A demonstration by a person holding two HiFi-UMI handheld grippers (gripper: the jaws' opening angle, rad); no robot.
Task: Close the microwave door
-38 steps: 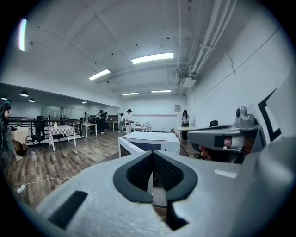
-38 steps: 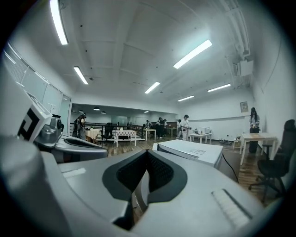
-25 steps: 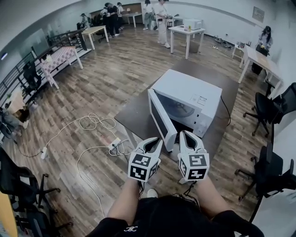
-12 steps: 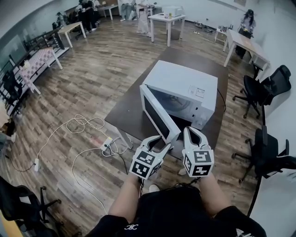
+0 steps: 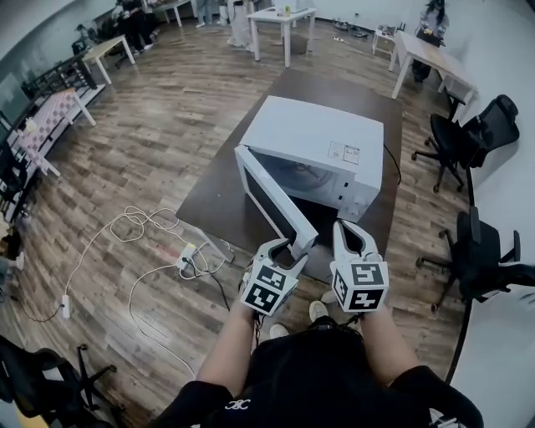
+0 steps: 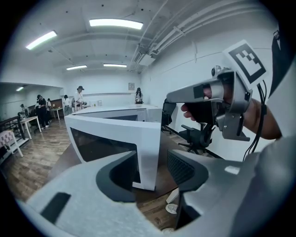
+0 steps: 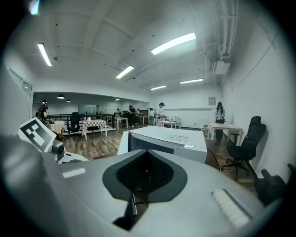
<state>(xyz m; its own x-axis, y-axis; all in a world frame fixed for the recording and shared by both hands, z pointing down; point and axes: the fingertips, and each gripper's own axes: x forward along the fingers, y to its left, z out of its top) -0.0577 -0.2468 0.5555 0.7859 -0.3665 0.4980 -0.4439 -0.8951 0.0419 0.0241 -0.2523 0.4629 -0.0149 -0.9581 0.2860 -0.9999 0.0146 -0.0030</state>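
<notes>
A white microwave (image 5: 313,142) stands on a dark brown table (image 5: 217,201), its door (image 5: 267,205) swung out towards me. My left gripper (image 5: 287,247) is at the door's free edge. Its jaws are opening and stand wide. In the left gripper view the door's edge (image 6: 145,152) shows between the left gripper's (image 6: 152,169) pads, and they do not press on it. My right gripper (image 5: 351,227) hovers just right of the door in front of the oven's cavity, shut and empty. From the right gripper (image 7: 147,152) view I see the microwave's top (image 7: 166,136).
Black office chairs (image 5: 485,125) (image 5: 489,267) stand right of the table. A power strip with looped cables (image 5: 188,255) lies on the wooden floor at the left. White tables (image 5: 280,17) and people are at the far end.
The left jaws have gone from nearly shut to wide open. Both grippers have sunk and moved in towards the door; the left one now sits at its free edge.
</notes>
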